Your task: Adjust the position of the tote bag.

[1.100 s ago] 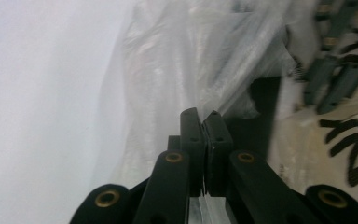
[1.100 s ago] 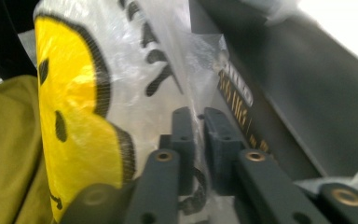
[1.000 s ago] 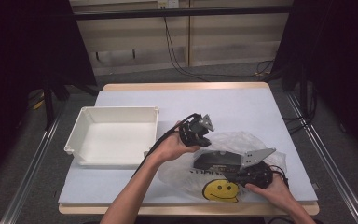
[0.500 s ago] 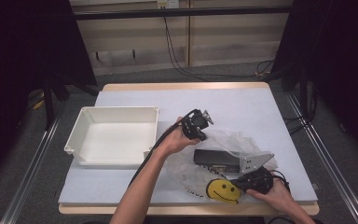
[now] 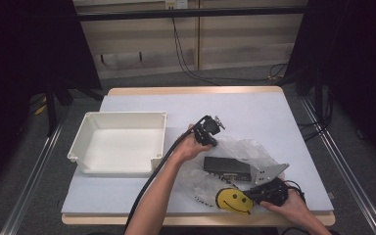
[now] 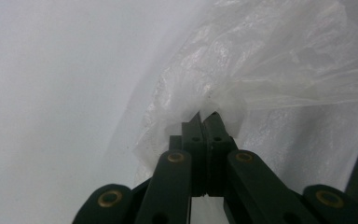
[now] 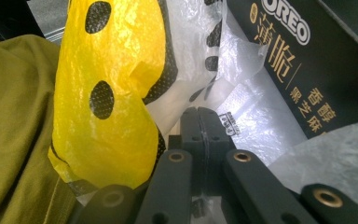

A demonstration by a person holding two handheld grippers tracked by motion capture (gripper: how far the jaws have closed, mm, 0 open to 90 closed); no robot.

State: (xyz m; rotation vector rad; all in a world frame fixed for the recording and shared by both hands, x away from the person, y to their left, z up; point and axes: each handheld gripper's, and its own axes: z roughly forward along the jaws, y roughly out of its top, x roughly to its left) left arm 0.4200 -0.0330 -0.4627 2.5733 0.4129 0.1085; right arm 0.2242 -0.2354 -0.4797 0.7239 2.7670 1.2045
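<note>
**Both grippers clamped on the plastic bag**

The left gripper point(image 5: 209, 131) pinches the far edge of the clear plastic bag point(image 5: 235, 156); in the left gripper view its jaws meet with a fold of thin film point(image 6: 205, 105) caught at their tips. The right gripper point(image 5: 269, 192) sits at the near right corner of the table, its jaws likewise pressed together on the bag's film, just beside the yellow smiley print point(image 7: 107, 88).

The table point(image 5: 254, 112), covered in pale grey, carries everything. At its left stands a white plastic tray point(image 5: 88, 142), well apart from the bag. The bag lies crumpled right of centre, between the two grippers. Inside it lies a dark Oreo box point(image 5: 227, 168), flat, its lettering readable in the right gripper view point(image 7: 289, 60). The smiley face point(image 5: 234, 200) is at the bag's near end.
</note>
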